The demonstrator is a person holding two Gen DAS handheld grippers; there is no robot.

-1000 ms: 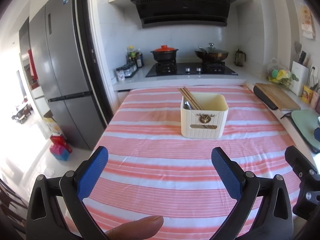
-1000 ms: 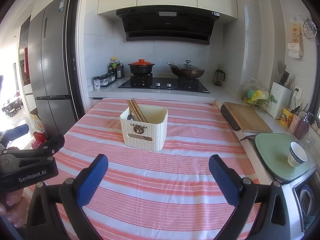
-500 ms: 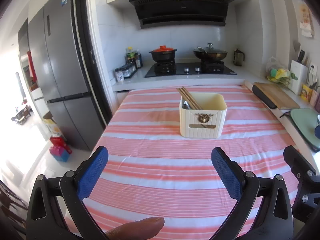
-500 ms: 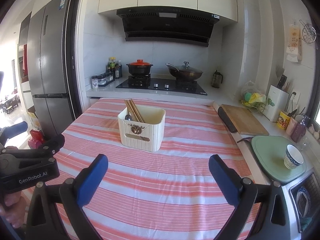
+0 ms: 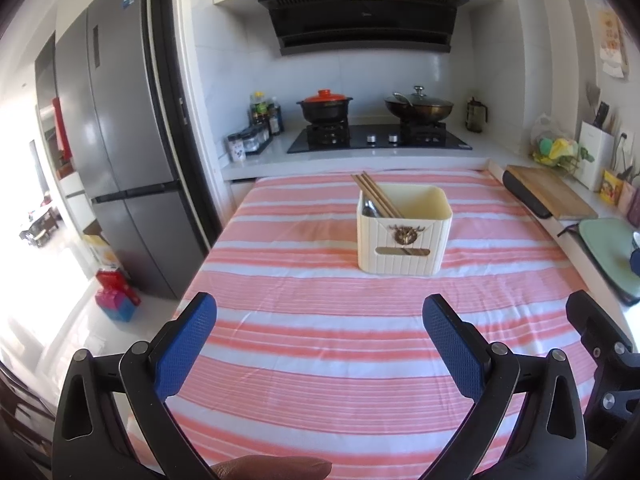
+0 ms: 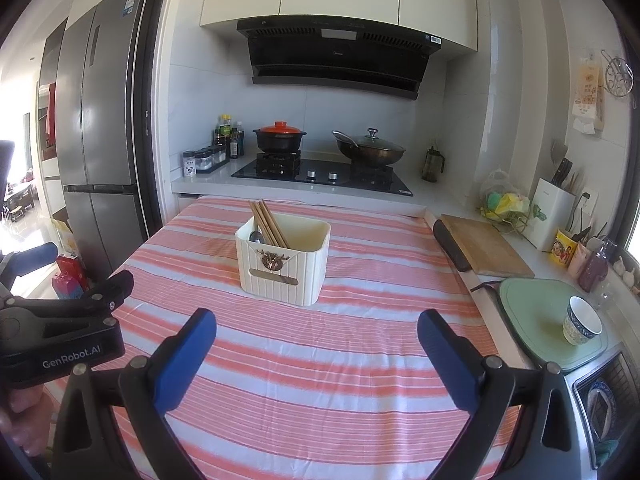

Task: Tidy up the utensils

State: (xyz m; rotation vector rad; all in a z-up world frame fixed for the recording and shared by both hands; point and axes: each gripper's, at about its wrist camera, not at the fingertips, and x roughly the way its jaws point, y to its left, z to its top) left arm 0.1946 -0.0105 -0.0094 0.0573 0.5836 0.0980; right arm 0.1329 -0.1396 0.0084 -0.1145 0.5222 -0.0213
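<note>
- Over the last second almost nothing moves on the table [image 5: 320, 360]: the cream utensil holder [image 5: 404, 232] keeps its place, and both views only drift a little, so the holder sits slightly differently in frame.
- The left tongs [image 5: 320, 316] stay spread wide with nothing between them; the right tongs [image 6: 316, 324] are likewise spread and empty.
- This suggests the task is finished or pausing: no loose utensil lies on the striped cloth near either pair of tongs.
- The holder stands ahead of both tongs, well apart from them, roughly centred between the fingers of the left pair and a little left of centre for the right.
- Count: one holder, two pairs of tongs.
- Chopsticks [image 6: 268, 224] lean in the holder's left side; they look like about four sticks, though they overlap too closely to be sure.
- One spoon [image 6: 256, 237] shows beside the chopsticks, inside the holder.
- Off to the right of the right tongs, one cup [image 6: 582, 320] sits on a green mat, and one cutting board [image 6: 486, 246] lies beyond it.
</note>
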